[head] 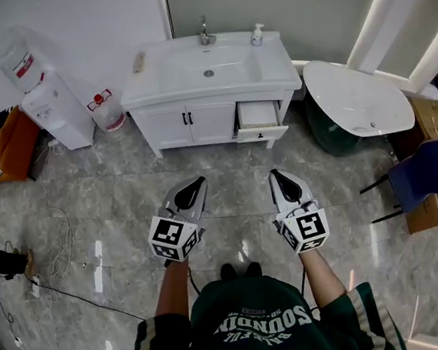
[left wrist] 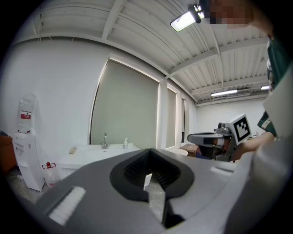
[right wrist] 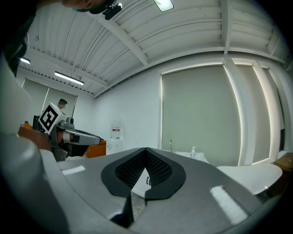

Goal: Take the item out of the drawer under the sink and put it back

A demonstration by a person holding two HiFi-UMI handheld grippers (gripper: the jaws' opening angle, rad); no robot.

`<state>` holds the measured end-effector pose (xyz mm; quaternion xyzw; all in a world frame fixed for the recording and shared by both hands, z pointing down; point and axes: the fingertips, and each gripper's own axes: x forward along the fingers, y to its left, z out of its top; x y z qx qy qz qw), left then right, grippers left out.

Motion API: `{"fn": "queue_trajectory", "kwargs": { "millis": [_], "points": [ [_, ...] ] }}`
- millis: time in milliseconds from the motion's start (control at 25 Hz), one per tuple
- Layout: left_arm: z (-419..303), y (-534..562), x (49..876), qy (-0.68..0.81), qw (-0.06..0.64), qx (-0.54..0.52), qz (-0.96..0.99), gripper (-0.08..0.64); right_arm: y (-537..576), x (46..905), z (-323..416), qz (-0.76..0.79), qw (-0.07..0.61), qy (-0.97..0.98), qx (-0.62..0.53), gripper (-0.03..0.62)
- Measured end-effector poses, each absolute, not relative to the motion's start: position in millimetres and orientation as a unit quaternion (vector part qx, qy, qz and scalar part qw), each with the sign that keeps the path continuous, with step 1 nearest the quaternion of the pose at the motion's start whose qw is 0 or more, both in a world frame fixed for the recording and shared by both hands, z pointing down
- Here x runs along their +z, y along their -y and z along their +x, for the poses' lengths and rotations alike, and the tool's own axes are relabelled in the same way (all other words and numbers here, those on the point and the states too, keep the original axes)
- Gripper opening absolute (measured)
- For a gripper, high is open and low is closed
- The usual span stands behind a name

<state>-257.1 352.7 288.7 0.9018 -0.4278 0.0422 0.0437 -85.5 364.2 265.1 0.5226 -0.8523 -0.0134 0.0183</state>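
The white sink cabinet (head: 208,70) stands against the far wall, well ahead of me. Its right-hand drawer (head: 260,121) under the basin is pulled out; I cannot make out anything inside it from here. My left gripper (head: 192,184) and right gripper (head: 276,175) are held side by side over the floor, both pointing toward the cabinet and far short of it. Both are shut with nothing between the jaws. In the left gripper view the left gripper (left wrist: 149,171) has the sink (left wrist: 100,150) beyond it. In the right gripper view the right gripper (right wrist: 145,170) is also empty.
A water dispenser (head: 46,97) and a water bottle (head: 105,109) stand left of the cabinet. A round white table (head: 354,98), a blue chair (head: 421,174) and cardboard boxes (head: 430,120) are at the right. Cables (head: 57,233) lie on the floor at left.
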Motion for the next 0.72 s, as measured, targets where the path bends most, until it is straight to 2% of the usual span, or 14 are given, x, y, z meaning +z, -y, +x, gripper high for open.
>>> {"fn": "queue_trajectory", "kwargs": {
  "millis": [400, 720],
  "points": [
    [-262.7, -346.4, 300.6, 0.409, 0.052, 0.045, 0.91, 0.051, -369.9, 280.9, -92.5, 0.534, 0.02, 0.845, 0.009, 0.002],
    [-256.2, -309.3, 310.9, 0.399, 0.057, 0.051, 0.914, 0.051, -332.4, 288.8, -83.0, 0.546, 0.012, 0.837, 0.021, 0.002]
  ]
}}
